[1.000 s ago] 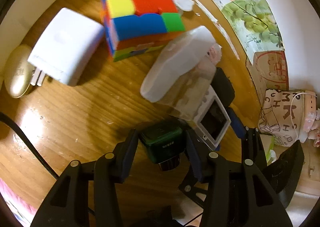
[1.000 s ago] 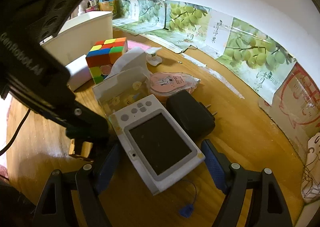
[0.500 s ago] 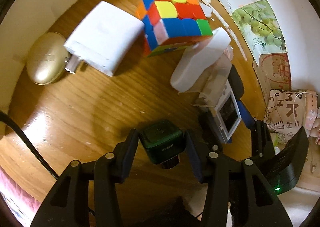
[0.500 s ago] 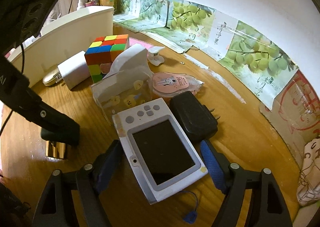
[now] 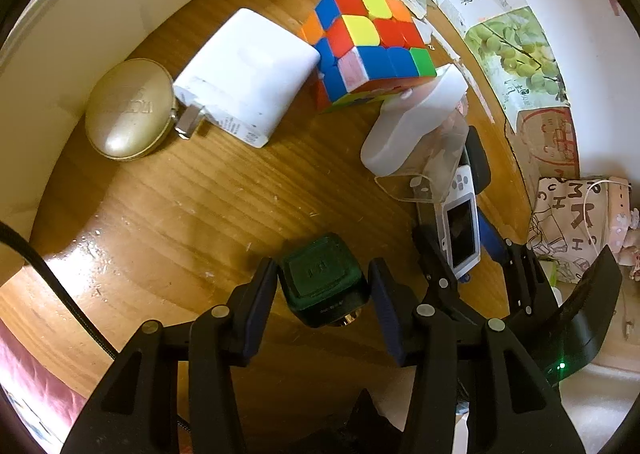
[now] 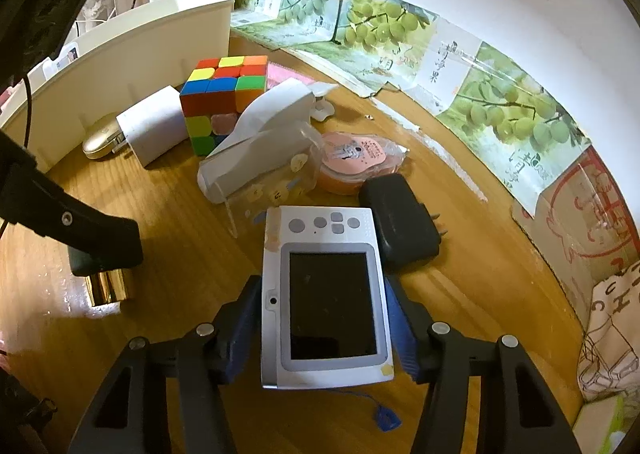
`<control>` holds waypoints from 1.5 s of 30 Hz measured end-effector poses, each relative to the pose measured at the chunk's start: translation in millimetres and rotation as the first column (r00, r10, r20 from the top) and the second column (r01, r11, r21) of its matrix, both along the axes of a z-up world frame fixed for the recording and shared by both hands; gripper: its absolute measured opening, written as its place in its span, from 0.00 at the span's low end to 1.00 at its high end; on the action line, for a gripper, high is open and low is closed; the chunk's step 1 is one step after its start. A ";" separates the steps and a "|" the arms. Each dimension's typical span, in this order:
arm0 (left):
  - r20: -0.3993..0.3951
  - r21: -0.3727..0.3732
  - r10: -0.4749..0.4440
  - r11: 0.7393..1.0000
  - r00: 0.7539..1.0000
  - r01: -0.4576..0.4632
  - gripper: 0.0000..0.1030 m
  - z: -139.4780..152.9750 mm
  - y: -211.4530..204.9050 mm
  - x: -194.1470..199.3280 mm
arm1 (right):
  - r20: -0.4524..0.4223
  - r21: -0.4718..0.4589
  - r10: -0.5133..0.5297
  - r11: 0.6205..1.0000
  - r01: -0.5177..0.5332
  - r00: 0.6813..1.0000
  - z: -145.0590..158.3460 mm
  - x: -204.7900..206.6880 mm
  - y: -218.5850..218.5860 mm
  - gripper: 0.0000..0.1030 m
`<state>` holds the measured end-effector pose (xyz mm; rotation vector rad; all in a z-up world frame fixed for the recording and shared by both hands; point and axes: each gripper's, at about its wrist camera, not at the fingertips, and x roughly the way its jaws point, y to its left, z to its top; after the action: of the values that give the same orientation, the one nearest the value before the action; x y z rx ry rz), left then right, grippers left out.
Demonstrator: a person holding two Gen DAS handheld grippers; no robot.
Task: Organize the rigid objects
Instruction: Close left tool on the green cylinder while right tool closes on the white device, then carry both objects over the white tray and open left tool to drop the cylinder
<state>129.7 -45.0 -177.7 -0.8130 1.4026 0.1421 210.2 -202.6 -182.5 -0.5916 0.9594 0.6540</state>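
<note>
On the wooden table, my left gripper (image 5: 324, 286) is shut on a small dark green bottle (image 5: 322, 278) with a gold cap; it also shows at the left of the right wrist view, the gold cap (image 6: 108, 288) hanging under the finger. My right gripper (image 6: 324, 322) is closing on a white handheld device (image 6: 326, 294) with a dark screen. Both pads lie against the device's long sides. In the left wrist view the device (image 5: 462, 230) sits between the right gripper's fingers (image 5: 430, 254).
A colour cube (image 6: 224, 94), a white plug charger (image 6: 152, 126) and a gold oval case (image 6: 100, 144) lie by the cream bin wall (image 6: 120, 46). A clear box with a white piece (image 6: 260, 150), a pink packet (image 6: 352, 162) and a black adapter (image 6: 400, 222) crowd beyond the device. A black cable (image 5: 60, 294) runs at the left.
The right jaws have narrowed onto the white device, which has turned square between them. My left gripper has carried the green bottle away from the device, to the left.
</note>
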 end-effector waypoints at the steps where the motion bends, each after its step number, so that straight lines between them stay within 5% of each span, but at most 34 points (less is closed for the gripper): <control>1: 0.004 -0.001 0.000 1.000 1.000 0.000 0.49 0.7 1.2 -2.0 | -0.009 -0.002 -0.010 1.000 0.010 1.000 0.3 -1.1 -0.1 0.57; 11: 0.053 0.014 -0.010 1.000 0.999 0.009 0.49 10.5 6.3 -16.3 | -0.223 0.051 -0.221 0.970 0.238 0.950 5.2 -10.4 -15.8 0.57; 18: 0.105 0.058 -0.025 0.998 0.994 0.019 0.49 21.3 10.5 -31.3 | -0.426 0.166 -0.303 0.900 0.403 0.853 4.1 -34.5 -36.4 0.57; 27: 0.179 0.079 -0.052 0.996 0.983 0.039 0.49 39.5 15.7 -43.3 | -0.594 0.246 -0.348 0.780 0.576 0.725 -0.1 -49.8 -50.1 0.57; 31: 0.207 0.110 -0.065 0.993 0.976 0.043 0.49 51.0 20.3 -48.8 | -0.634 0.275 -0.343 0.738 0.616 0.693 1.9 -53.2 -53.1 0.57; 39: 0.263 0.145 -0.090 0.988 0.961 0.053 0.49 70.5 32.9 -56.9 | -0.675 0.335 -0.328 0.661 0.671 0.661 8.6 -60.0 -51.8 0.57; 45: 0.341 0.162 -0.121 0.984 0.932 0.068 0.49 91.1 46.1 -60.4 | -0.668 0.391 -0.314 0.624 0.677 0.675 22.4 -65.6 -43.2 0.57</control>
<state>69.2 1.1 -86.6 -0.6104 1.0770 0.0232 144.7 -245.8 -160.1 0.5185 1.2913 0.5547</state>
